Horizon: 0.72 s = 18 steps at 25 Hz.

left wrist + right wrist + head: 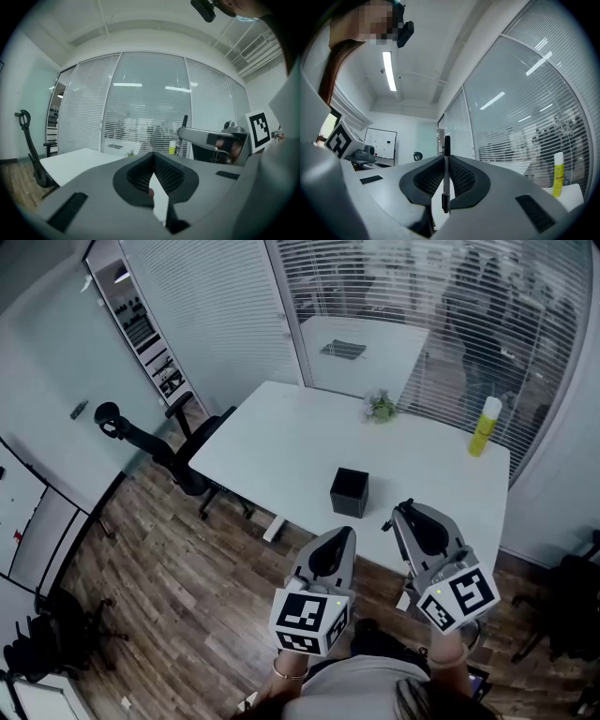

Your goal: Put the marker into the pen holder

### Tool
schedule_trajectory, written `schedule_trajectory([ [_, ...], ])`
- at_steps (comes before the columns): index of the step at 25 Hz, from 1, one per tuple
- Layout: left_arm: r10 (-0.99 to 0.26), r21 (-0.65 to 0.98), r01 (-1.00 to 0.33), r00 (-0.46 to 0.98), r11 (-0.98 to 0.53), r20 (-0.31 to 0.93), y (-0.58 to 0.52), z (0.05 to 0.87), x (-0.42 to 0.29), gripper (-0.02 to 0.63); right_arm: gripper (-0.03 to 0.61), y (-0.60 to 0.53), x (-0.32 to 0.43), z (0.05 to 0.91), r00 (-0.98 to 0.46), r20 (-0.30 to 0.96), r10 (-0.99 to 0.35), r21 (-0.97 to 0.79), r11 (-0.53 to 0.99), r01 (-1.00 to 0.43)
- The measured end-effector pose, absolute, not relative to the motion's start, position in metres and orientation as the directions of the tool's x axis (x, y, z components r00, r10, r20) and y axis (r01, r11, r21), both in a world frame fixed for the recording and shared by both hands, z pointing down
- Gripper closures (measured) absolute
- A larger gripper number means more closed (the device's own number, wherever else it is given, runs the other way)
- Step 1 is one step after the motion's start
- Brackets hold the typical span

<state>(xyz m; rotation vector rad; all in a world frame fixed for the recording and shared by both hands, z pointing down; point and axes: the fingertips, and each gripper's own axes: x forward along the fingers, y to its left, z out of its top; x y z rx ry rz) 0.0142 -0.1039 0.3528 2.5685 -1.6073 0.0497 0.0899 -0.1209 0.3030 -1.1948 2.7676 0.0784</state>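
A black cube-shaped pen holder (349, 491) stands on the white table (281, 446), near its front edge. My right gripper (405, 507) is held just to the right of the holder, over the table edge, and is shut on a slim black and grey marker (446, 174). The marker stands upright between the jaws, its tip poking above them. In the left gripper view the same marker (184, 123) sticks up from the right gripper. My left gripper (343, 532) is shut with nothing in it, below and in front of the holder, off the table edge.
A yellow bottle (485, 426) stands at the table's far right corner and a small plant (381, 408) at its back edge. A black office chair (159, 446) is to the table's left. Glass walls with blinds lie behind; wooden floor lies below.
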Motion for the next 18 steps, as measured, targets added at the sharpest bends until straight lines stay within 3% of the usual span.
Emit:
schedule_trajectory([
  [18,-0.932,0.109,-0.942,0.331,-0.318,0.148,-0.156,0.37,-0.002,0.595,0.523,-0.188,0.07,0.323,-0.76,-0.089,-0.644,-0.039,0.764,-0.644],
])
